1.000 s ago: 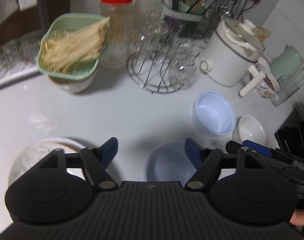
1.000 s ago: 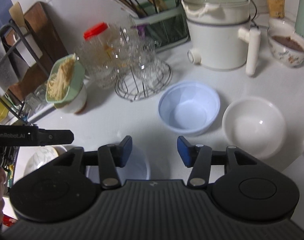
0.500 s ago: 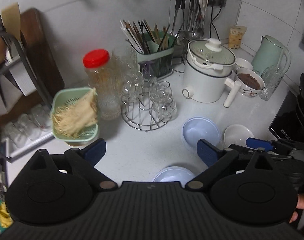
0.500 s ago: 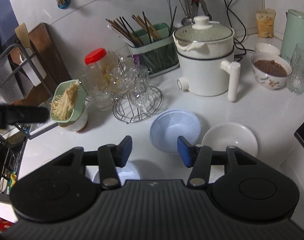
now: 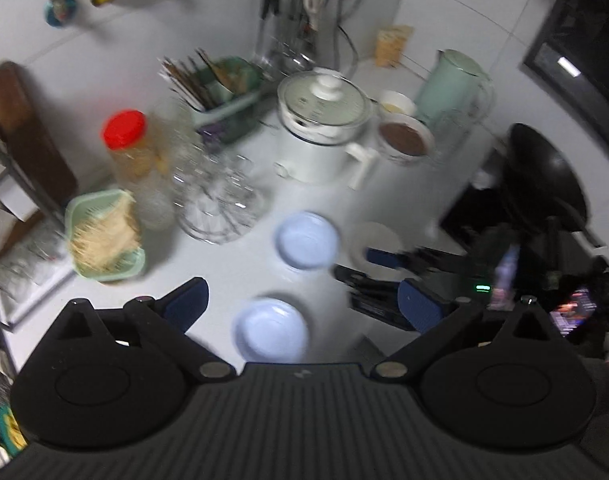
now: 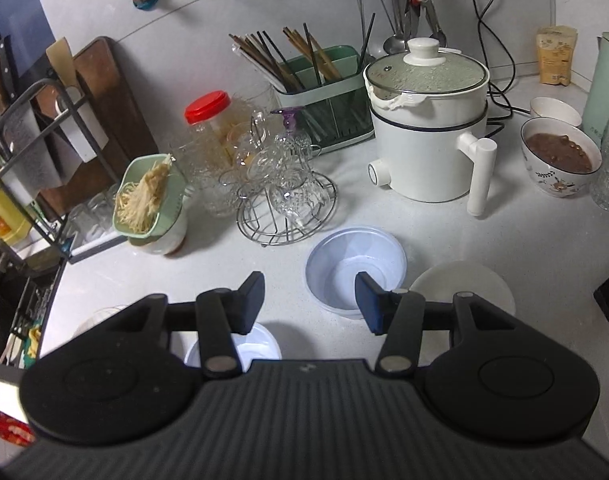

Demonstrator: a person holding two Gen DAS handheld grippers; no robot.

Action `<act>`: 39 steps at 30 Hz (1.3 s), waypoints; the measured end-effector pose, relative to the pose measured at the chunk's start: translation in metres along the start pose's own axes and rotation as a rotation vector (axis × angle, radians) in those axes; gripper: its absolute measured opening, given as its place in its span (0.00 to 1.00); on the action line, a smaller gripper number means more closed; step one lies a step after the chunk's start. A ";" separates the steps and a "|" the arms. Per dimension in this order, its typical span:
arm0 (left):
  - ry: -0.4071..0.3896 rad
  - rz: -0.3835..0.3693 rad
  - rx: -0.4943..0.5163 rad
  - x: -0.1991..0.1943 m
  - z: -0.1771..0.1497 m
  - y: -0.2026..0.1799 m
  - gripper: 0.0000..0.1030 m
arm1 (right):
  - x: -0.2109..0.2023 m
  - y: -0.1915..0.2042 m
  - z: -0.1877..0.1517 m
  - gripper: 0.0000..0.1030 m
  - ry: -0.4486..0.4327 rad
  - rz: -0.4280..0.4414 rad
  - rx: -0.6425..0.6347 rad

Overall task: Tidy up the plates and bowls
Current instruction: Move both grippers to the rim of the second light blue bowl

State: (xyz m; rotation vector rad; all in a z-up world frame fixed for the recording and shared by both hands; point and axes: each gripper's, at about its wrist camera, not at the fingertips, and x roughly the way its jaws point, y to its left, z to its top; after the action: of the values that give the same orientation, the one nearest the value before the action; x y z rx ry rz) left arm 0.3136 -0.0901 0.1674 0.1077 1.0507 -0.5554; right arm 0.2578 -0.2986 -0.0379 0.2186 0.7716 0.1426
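A pale blue bowl (image 5: 306, 240) (image 6: 354, 272) sits on the white counter (image 6: 484, 236), with a white bowl (image 6: 464, 284) (image 5: 374, 236) just to its right. A smaller blue bowl (image 5: 270, 330) (image 6: 260, 348) lies nearer me. My left gripper (image 5: 302, 302) hovers high over the counter in a blurred view. Its jaws are opening and nothing is between them. Lower down, my right gripper (image 6: 310, 302) is open and empty, its right fingertip overlapping the blue bowl's near rim in the picture. A patterned plate (image 6: 100, 316) peeks out at the left.
Behind the bowls stand a wire rack of glasses (image 6: 284, 184), a white electric pot (image 6: 428, 132), a green strainer of pale strands (image 6: 148, 196), a red-lidded jar (image 6: 208, 132) and a chopstick holder (image 6: 324, 92). A bowl of brown food (image 6: 558, 156) is at right, a dish rack (image 6: 20, 152) at left.
The left gripper has risen well above the counter and its jaws have spread wider, so the bowls look smaller. The right gripper rose slightly, its jaws unchanged.
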 end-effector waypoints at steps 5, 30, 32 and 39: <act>0.009 -0.007 -0.059 -0.011 0.022 -0.007 0.99 | 0.006 -0.017 0.004 0.51 0.006 -0.021 0.011; 0.143 -0.085 -0.146 0.082 0.092 0.016 0.99 | 0.037 -0.063 0.019 0.51 0.078 -0.119 0.115; 0.154 -0.103 -0.163 0.092 0.094 0.021 0.99 | 0.041 -0.064 0.019 0.51 0.089 -0.124 0.123; 0.127 -0.143 -0.175 0.110 0.097 0.025 0.99 | 0.047 -0.073 0.023 0.51 0.107 -0.131 0.131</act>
State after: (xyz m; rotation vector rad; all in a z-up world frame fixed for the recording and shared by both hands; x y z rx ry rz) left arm 0.4437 -0.1445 0.1192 -0.0883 1.2325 -0.5890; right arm 0.3109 -0.3625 -0.0709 0.2861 0.8999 -0.0205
